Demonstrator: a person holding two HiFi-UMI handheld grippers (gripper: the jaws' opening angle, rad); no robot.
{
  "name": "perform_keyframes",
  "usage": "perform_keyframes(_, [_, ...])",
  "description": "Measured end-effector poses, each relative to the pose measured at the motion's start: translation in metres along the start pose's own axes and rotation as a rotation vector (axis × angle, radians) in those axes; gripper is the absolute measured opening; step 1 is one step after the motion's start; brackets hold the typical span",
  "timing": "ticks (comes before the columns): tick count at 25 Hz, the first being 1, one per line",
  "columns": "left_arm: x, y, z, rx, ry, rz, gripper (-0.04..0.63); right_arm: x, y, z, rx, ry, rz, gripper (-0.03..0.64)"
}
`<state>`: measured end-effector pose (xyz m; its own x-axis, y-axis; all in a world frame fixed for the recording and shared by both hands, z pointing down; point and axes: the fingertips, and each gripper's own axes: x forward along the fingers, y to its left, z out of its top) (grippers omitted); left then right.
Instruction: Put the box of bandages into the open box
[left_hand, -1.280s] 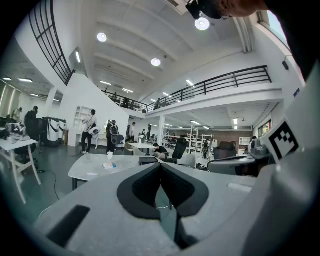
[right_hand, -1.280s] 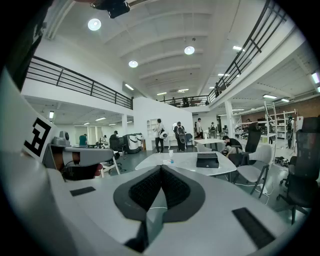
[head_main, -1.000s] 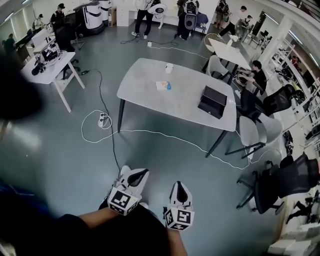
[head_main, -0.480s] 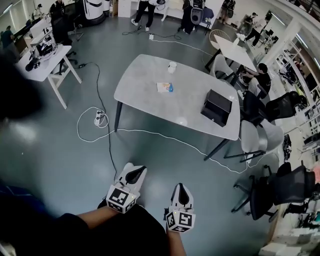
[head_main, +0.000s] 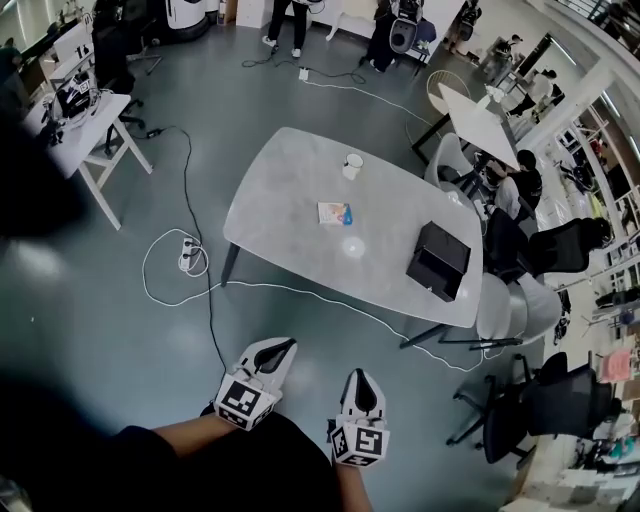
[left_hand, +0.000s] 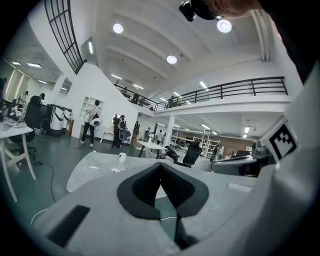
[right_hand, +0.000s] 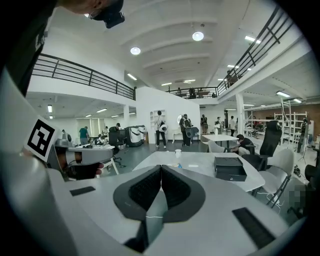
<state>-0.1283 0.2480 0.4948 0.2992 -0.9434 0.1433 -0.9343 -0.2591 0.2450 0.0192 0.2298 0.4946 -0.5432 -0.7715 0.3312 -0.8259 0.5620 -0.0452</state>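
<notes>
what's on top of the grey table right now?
The table carries a white cup near its far edge, a small bandage box around the middle, and a black box at its right end. What is inside the black box cannot be seen.

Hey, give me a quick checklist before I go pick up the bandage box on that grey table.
1. Box of bandages lies free on the table: ok.
2. Cup apart from it: ok.
3. Black box open: cannot tell.
4. Left tongs and right tongs empty: ok.
5. Tongs open for grasping: not ok, both shut.
6. Table within reach: not ok, floor between.
</notes>
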Motion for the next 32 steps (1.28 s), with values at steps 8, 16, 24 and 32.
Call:
perform_keyframes(8, [0.041,0.094,0.029,-0.015,-0.022,-0.052,0.012,0.1,0.023,0.029,0.024,0.017,-0.034,0.012])
perform_keyframes(16, [0.061,0.137,0.023,-0.03,0.006,-0.046,0.012,0.151,0.036,0.032,0.012,0.051,0.007,0.012])
perform_keyframes(24, [0.108,0.169,0.028,-0.027,0.047,-0.033,0.012,0.227,0.019,0.051,0.045,0.009,0.059,0.012])
perform_keyframes(32, [0.207,0.202,0.034,0.027,0.119,-0.019,0.012,0.325,-0.039,0.085,0.084,-0.037,0.114,0.012])
